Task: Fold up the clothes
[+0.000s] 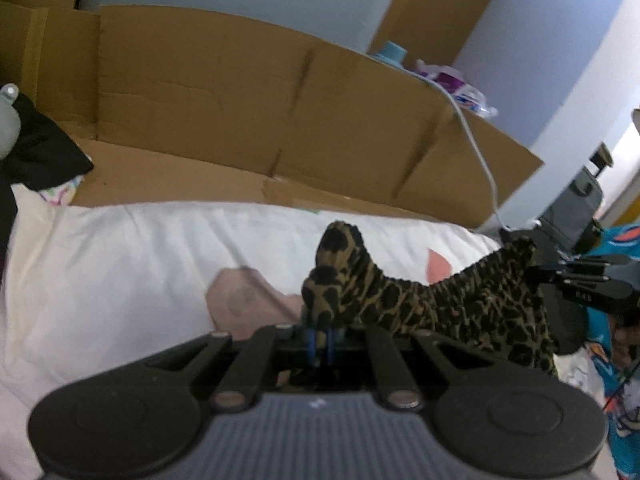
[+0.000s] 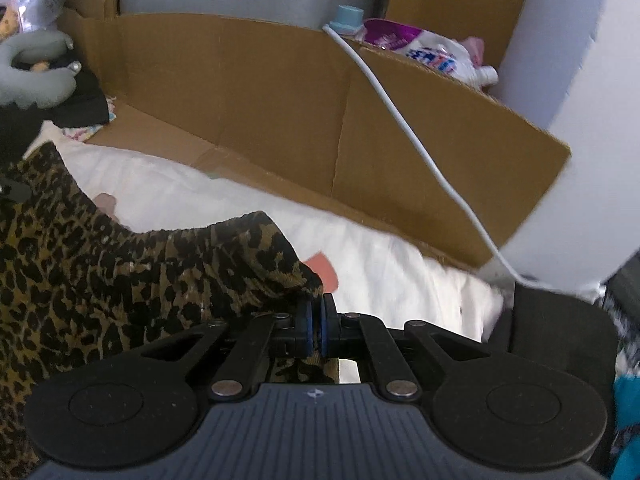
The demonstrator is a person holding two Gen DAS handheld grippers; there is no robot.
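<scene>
Barely begun — the left gripper [image 1: 320,334] and right gripper [image 2: 318,322], at its three o'clock, each pinch the leopard-print garment [image 1: 432,300], lifted unfolded over the bed [image 1: 120,264].

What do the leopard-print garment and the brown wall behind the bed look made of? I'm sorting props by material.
Leopard-print garment: apparently a soft, matte stretch knit; its gathered edge shows fine ribbing and it drapes limply between the left gripper and right gripper.
Brown wall: corrugated cardboard, matte, with fold creases and raw cut edges.
</scene>
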